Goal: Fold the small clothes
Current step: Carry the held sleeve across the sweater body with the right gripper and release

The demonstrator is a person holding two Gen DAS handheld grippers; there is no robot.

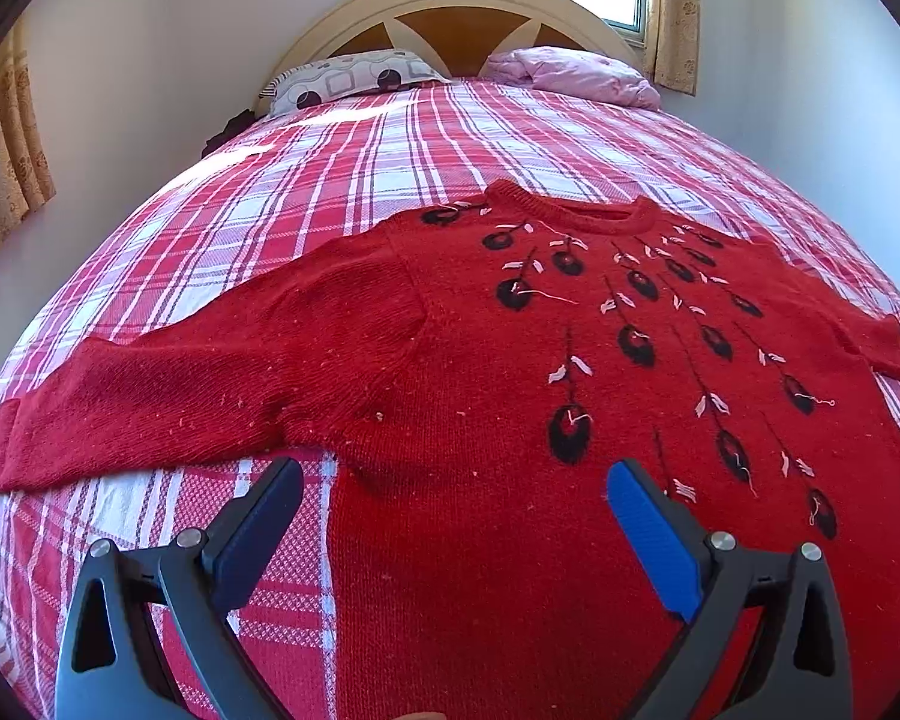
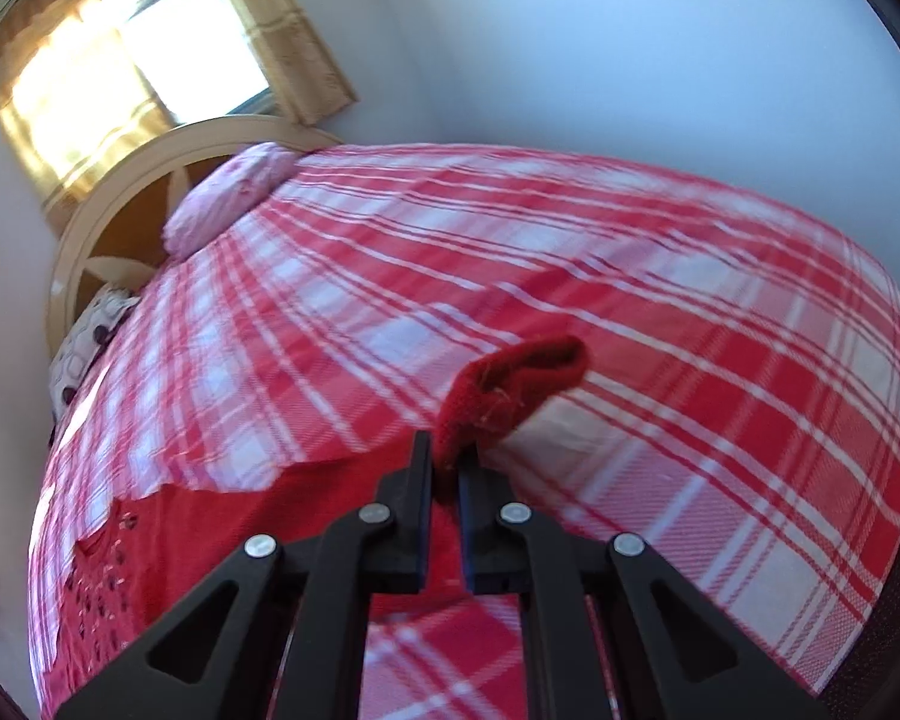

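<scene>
A red knit sweater [image 1: 486,372] with black and white embroidered flowers lies face up on the plaid bed, sleeves spread to both sides. My left gripper [image 1: 456,480] is open and empty, hovering over the sweater's lower left side near the armpit. My right gripper [image 2: 445,462] is shut on the cuff of the sweater's sleeve [image 2: 513,384] and holds it lifted above the bed. The sweater's body shows at the lower left of the right wrist view [image 2: 180,522].
The bed has a red and white plaid sheet [image 1: 354,180]. A patterned pillow [image 1: 354,78] and a pink pillow [image 1: 576,75] lie at the cream headboard [image 1: 462,0]. Walls stand close on both sides, with a curtained window [image 2: 150,42] behind.
</scene>
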